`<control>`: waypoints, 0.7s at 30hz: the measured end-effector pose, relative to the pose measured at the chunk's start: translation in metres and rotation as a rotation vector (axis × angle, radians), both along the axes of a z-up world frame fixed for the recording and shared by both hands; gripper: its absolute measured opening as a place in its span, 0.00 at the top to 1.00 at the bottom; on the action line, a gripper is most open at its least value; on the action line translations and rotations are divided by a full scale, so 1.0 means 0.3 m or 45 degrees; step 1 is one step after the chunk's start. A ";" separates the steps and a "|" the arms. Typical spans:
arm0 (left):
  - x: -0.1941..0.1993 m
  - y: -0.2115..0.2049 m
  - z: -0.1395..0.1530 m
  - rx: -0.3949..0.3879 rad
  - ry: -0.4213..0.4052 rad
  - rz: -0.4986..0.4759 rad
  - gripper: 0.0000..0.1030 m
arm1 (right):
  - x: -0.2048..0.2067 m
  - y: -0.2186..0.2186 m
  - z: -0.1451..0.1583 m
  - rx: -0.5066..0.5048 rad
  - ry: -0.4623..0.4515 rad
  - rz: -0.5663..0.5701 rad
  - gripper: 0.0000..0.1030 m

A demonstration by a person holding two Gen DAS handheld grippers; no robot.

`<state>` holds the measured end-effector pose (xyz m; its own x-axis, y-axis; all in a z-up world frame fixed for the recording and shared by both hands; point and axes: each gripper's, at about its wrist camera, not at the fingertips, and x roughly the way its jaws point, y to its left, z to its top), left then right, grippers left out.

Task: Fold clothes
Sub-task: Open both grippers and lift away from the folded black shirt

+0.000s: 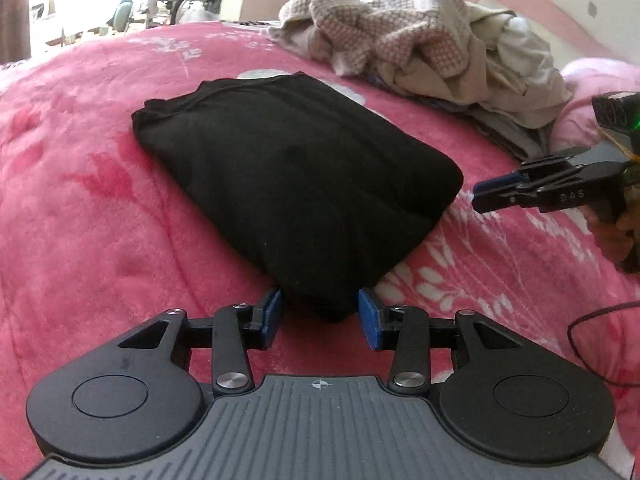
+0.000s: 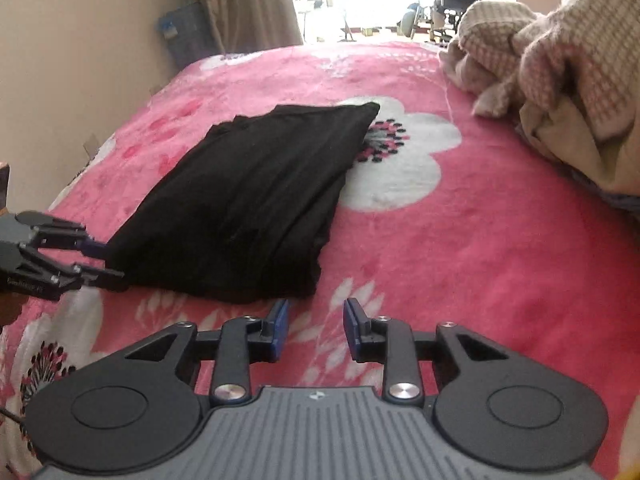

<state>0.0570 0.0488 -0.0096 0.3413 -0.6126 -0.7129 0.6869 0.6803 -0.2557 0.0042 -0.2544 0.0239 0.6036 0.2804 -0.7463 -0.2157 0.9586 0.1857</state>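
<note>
**Black garment folded; both grippers at its near end**

The black garment [image 1: 292, 184] lies on the pink floral blanket [image 1: 80, 208] as a thick, squared-off bundle w/ several layers, so the folding of this piece looks done or nearly so. It sits near the middle of the bed, well apart from the heap of unfolded clothes [image 1: 420, 44] by the headboard side, prob. to keep finished work separate from what's left.

The left gripper [image 1: 320, 312] has its jaws apart, straddling the bundle's near corner; the blue pads [image 1: 272, 312] flank the cloth but don't look pressed into it. That stance suits either a fresh release or the start of a pinch to shift the bundle; can't tell which.

The right gripper [image 2: 316, 328] is also apart, empty, hovering over bare blanket just beside the bundle's near edge, not touching it. From the left wrist view it comes in from the side, tips pointed at the bundle's corner.

Judgement: next step is likely moving this bundle aside or reaching for the heap. Risk: a one-corner grab could let the layers slide open.
</note>
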 end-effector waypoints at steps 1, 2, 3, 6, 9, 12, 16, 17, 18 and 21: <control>-0.006 0.002 0.001 -0.004 0.003 0.003 0.61 | 0.007 0.000 -0.005 0.011 0.000 0.005 0.70; -0.013 0.005 0.003 -0.011 0.009 0.010 0.61 | 0.014 -0.001 -0.009 0.023 -0.001 0.010 0.70; -0.018 0.008 0.005 -0.018 0.010 0.019 0.61 | 0.019 0.005 -0.013 0.020 -0.006 0.024 0.70; -0.020 0.003 0.000 -0.037 0.006 0.038 0.65 | 0.031 0.043 -0.019 -0.025 -0.029 0.094 0.72; -0.029 -0.011 -0.004 -0.038 -0.028 0.049 0.86 | 0.034 0.086 -0.018 -0.120 -0.051 0.173 0.90; -0.038 -0.006 0.010 -0.042 -0.077 0.046 0.94 | 0.008 0.079 0.030 -0.163 -0.114 0.215 0.93; -0.034 0.022 0.045 -0.066 -0.120 0.028 0.94 | -0.001 0.049 0.038 -0.228 -0.128 0.206 1.00; -0.032 0.023 0.044 -0.054 -0.129 0.017 0.94 | 0.002 0.040 0.019 -0.275 -0.115 0.194 1.00; -0.031 0.022 0.037 -0.039 -0.131 0.011 0.94 | 0.005 0.021 0.003 -0.292 -0.098 0.169 1.00; -0.024 0.023 0.000 -0.014 -0.091 0.016 0.94 | 0.008 -0.036 -0.026 -0.296 -0.049 0.079 1.00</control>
